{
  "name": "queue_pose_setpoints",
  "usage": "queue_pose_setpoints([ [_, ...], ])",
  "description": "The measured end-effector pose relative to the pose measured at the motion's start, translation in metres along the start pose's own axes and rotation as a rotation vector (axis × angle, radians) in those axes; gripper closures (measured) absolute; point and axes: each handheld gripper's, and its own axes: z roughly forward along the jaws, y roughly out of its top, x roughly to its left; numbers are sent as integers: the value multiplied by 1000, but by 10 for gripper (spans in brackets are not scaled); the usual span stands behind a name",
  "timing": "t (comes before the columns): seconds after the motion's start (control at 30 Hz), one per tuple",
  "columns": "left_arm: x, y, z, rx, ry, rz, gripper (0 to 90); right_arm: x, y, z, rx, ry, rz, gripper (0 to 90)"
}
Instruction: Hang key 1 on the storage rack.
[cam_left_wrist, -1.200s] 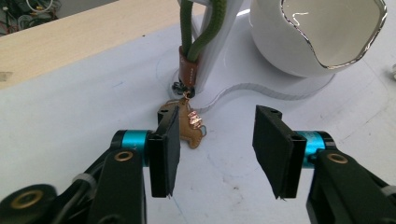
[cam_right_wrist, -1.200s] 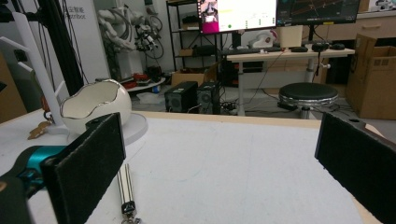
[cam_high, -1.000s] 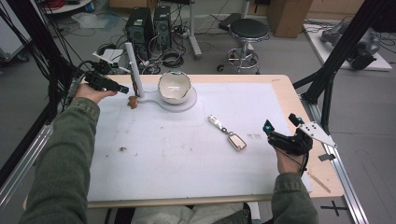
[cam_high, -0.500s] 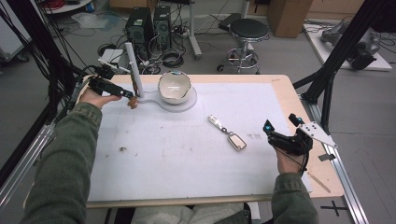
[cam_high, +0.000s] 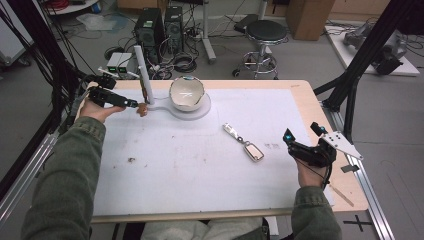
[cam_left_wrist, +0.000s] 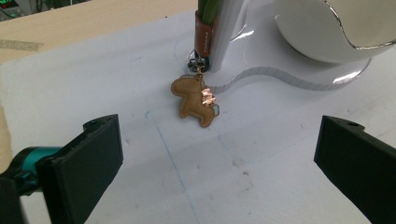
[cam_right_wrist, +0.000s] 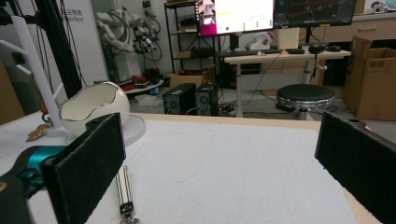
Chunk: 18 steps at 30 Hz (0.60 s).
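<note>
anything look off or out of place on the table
The brown horse charm hangs off the white stand but lies flat on the mat. A key fob lies loose mid-table. The egg-shaped bowl's jagged rim seems intentional.

Each hand-held gripper, left (cam_high: 131, 103) and right (cam_high: 295, 142), has a black body, two flat black jaws and teal fittings, the right one topped by a grey three-cornered plate; olive-green sleeves cover both forearms.
</note>
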Motion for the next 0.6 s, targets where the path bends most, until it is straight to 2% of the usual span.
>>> queue_pose_setpoints([
  [0.07,0,-3,-2,-10,-2,-10,16,0,0,0,-1,-1,3,7],
  [0.17,1,-8,-4,-18,22,-24,16,0,0,0,-1,-2,8,6],
  [0.27,1,-13,-6,-24,11,-19,16,0,0,0,-1,-2,9,7],
  [0.6,0,-32,-13,-65,19,-18,16,-1,0,0,-2,-4,5,6],
])
